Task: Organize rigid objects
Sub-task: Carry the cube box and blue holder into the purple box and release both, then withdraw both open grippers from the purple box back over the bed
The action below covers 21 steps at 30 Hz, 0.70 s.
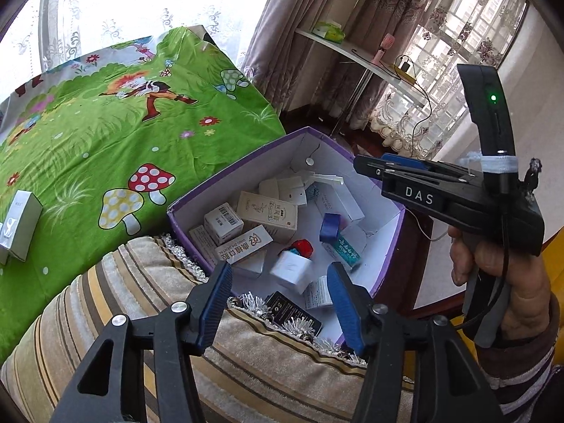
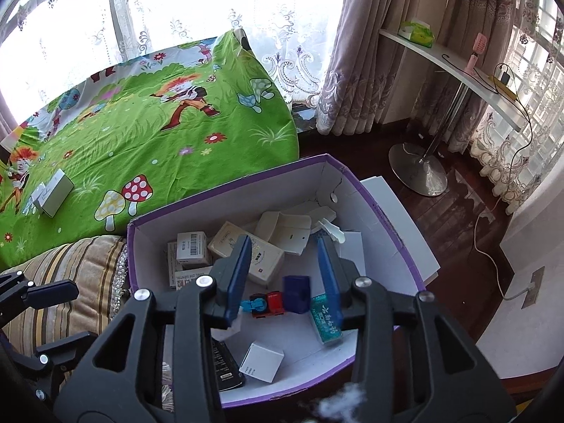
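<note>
A purple box (image 1: 197,192) (image 2: 405,250) with white inside holds several small cartons, a blue block (image 2: 296,293) (image 1: 330,227), a red and blue toy (image 2: 268,304) and a teal carton (image 2: 326,320). My right gripper (image 2: 283,275) is open and empty, hanging over the box just above the blue block; it also shows in the left wrist view (image 1: 366,167). My left gripper (image 1: 280,299) is open and empty over the striped cushion (image 1: 116,282) at the box's near edge. A silver carton (image 1: 19,224) (image 2: 56,192) lies on the green cloth.
The green cartoon cloth (image 1: 105,134) covers a table to the left. A white shelf (image 2: 454,67) on a metal stand (image 2: 417,172) stands at the right by curtains. A cable (image 2: 490,253) runs across the wooden floor.
</note>
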Each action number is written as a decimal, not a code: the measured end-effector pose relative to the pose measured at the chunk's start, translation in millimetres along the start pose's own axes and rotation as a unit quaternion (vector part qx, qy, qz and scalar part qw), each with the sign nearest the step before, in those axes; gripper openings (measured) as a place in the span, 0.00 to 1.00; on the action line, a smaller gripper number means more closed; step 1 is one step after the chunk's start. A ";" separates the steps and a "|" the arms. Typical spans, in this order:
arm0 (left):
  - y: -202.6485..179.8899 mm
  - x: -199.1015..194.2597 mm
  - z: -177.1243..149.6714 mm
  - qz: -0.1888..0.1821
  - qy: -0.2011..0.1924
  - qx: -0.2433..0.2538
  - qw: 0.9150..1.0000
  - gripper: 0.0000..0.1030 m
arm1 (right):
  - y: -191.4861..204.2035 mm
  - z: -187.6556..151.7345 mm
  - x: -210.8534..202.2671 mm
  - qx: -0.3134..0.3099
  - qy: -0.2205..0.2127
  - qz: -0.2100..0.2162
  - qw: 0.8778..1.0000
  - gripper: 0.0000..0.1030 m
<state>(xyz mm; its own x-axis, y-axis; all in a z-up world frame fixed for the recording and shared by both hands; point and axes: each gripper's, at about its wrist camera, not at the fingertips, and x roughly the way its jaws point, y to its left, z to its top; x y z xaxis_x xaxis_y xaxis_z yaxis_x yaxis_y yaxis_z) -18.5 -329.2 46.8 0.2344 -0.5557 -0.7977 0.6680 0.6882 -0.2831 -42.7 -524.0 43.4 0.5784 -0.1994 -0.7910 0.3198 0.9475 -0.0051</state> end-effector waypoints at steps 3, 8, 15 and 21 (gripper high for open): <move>2.9 -1.3 0.0 0.000 -0.002 -0.006 1.000 0.56 | 3.2 0.3 -0.2 -0.004 0.000 0.002 1.000 0.45; 7.9 -4.6 0.7 0.002 -0.007 -0.013 1.000 0.56 | 9.4 1.0 -0.2 -0.010 0.001 0.005 1.000 0.46; 21.3 -11.8 3.9 0.006 -0.017 -0.027 0.999 0.56 | 18.6 3.2 -1.5 -0.020 0.001 0.007 1.000 0.47; 37.1 -18.4 6.5 0.013 -0.026 -0.038 0.999 0.56 | 29.4 5.7 -0.4 -0.029 0.003 0.011 1.000 0.48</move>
<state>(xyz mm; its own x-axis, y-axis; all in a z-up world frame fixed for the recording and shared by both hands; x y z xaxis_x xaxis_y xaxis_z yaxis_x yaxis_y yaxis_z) 6.5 -296.5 54.5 0.2880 -0.5597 -0.7771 0.6070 0.7343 -0.3039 -29.2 -497.5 47.0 0.5802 -0.1777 -0.7949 0.2627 0.9646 -0.0238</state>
